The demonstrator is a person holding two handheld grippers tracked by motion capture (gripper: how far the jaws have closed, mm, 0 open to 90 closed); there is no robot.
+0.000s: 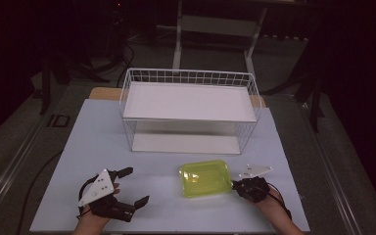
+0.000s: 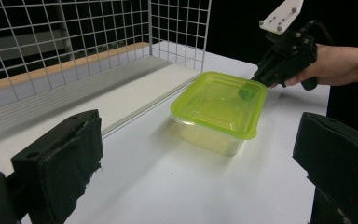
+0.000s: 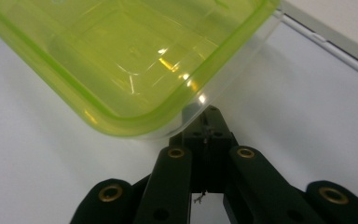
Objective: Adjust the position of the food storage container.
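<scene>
A clear plastic container with a translucent green lid (image 1: 205, 177) (image 2: 216, 105) (image 3: 121, 60) rests on the white table at the front, right of centre. My right gripper (image 1: 235, 185) (image 2: 256, 85) (image 3: 206, 115) is shut. Its tips are tucked against the container's right corner, under the lid's rim, and show as a dark patch through the lid in the left gripper view. My left gripper (image 1: 133, 186) (image 2: 200, 154) is open and empty at the front left. It points toward the container from a hand's width away.
A white wire basket (image 1: 188, 77) (image 2: 74, 37) with a flat white shelf inside stands at the back of the white tabletop (image 1: 103, 147), just behind the container. Dark floor and stand legs surround the table.
</scene>
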